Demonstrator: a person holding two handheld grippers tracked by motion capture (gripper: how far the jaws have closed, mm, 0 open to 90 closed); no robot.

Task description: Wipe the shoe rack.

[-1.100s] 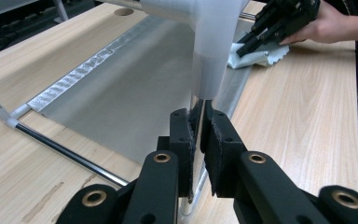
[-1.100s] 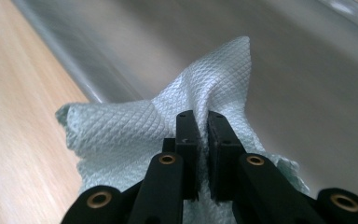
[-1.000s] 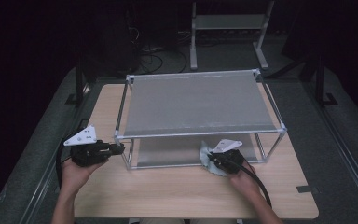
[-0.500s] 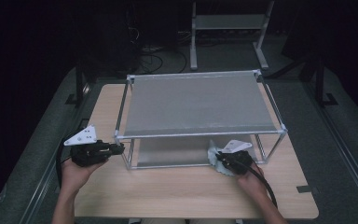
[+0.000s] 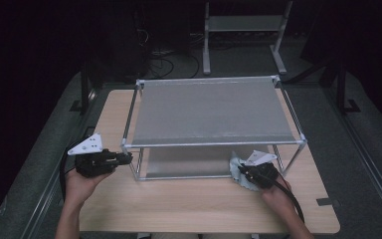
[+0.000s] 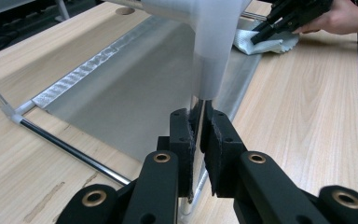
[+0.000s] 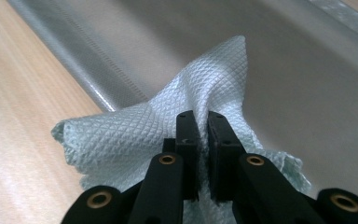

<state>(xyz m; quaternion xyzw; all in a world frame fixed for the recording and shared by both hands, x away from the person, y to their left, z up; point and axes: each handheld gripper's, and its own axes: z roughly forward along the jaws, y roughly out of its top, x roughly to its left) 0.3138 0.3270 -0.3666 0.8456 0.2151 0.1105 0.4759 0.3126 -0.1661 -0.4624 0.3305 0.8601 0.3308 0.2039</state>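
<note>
The right gripper (image 5: 246, 174) has slid the cloth (image 5: 239, 172) along the rack's lower shelf (image 5: 189, 162) toward the right end since a second ago; it was nearer the middle of the front edge then, and now it sits close to the right front leg (image 5: 289, 158). The left gripper (image 5: 122, 158) hasn't budged. To my eye that's a wiping stroke running out: the cloth is nearly at the end of the shelf, so I'd expect a pass back or a shift deeper in next.

From the right gripper view, the jaws are pressed together on a bunched fold of the pale green, waffle-textured cloth (image 7: 168, 126), which fans out to both sides and drapes over the shelf's front rim (image 7: 84, 70), partly on the metal and partly over the desk (image 7: 14, 93).

In the left gripper view, the left gripper's (image 6: 200, 135) jaws are clamped tight on the rack's left front leg (image 6: 196, 116), just below the white corner joint (image 6: 209, 42), steadying the frame while the other hand works. Farther off there, the cloth (image 6: 261, 43) lies at the shelf's far corner under the other gripper. The top shelf (image 5: 211, 109) is bare.
</note>
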